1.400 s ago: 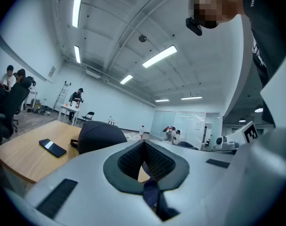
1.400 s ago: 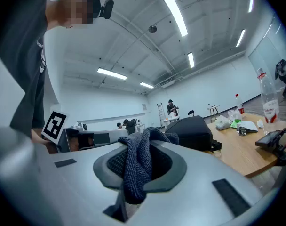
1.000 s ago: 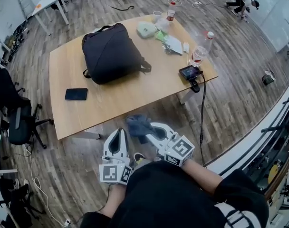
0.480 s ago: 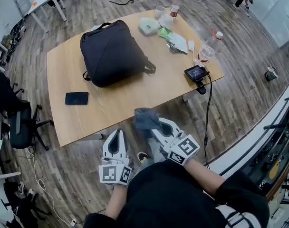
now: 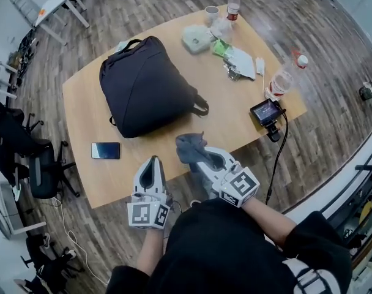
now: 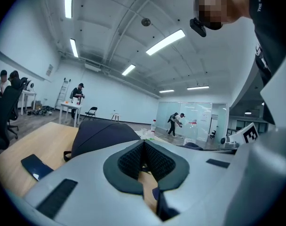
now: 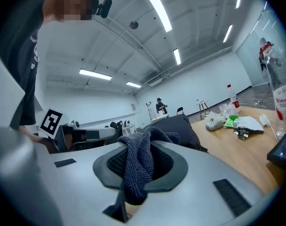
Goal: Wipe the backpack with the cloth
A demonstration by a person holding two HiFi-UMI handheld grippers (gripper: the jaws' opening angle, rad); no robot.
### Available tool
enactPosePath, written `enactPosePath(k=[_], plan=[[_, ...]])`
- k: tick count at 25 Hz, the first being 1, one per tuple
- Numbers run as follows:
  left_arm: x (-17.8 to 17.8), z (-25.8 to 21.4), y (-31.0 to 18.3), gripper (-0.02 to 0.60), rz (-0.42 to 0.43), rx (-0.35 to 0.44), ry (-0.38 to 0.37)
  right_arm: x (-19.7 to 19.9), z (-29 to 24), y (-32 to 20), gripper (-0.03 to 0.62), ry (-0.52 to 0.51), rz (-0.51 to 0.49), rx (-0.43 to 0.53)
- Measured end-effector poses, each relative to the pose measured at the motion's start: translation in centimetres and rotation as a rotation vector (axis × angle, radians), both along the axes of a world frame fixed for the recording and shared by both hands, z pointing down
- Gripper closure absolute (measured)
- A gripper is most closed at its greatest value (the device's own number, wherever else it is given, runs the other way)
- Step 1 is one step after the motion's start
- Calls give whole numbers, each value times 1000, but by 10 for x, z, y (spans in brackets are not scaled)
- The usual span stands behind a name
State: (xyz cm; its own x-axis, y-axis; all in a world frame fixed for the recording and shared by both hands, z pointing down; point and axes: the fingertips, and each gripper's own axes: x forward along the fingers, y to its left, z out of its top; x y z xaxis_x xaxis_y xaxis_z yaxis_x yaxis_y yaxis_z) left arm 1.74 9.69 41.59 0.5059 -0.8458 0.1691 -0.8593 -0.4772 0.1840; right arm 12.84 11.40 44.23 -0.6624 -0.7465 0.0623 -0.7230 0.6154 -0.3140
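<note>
A black backpack [image 5: 145, 86] lies flat on the wooden table [image 5: 94, 182], toward its far left. It also shows in the left gripper view as a dark dome [image 6: 103, 133] and in the right gripper view [image 7: 178, 128]. My right gripper [image 5: 201, 157] is shut on a dark grey cloth [image 5: 189, 147], held over the table's near edge, short of the backpack. The cloth [image 7: 138, 166] hangs bunched between the jaws. My left gripper [image 5: 150, 169] is shut with nothing in it, at the near edge.
A black phone [image 5: 106, 150] lies left of the grippers. Far right of the table hold a small screen device [image 5: 266, 111] with a cable, a plastic bottle [image 5: 284, 79], papers and a white pouch [image 5: 196, 40]. An office chair [image 5: 42, 167] stands at the left.
The view has closed in on the table. Both grippers have moved forward over the near edge, the right one carrying the cloth toward the backpack.
</note>
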Motion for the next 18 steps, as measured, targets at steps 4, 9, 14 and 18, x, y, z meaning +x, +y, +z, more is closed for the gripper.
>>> enactPosePath(k=[4,9,14,18], plan=[[-1,-4,-41,565,-47,-17,-39,9,-1,-41,534,31,0,7],[-16,-7,-81,565,-97,1,-91,2,-3,-79,534,24,-32,9],[-43,-7,-127,565,-134,51,-157,-36,-8,-119,534,48,-44,51],[-63,-11,-190,565,-155,139,-198,-99,-13,-165,534,153,-41,93]])
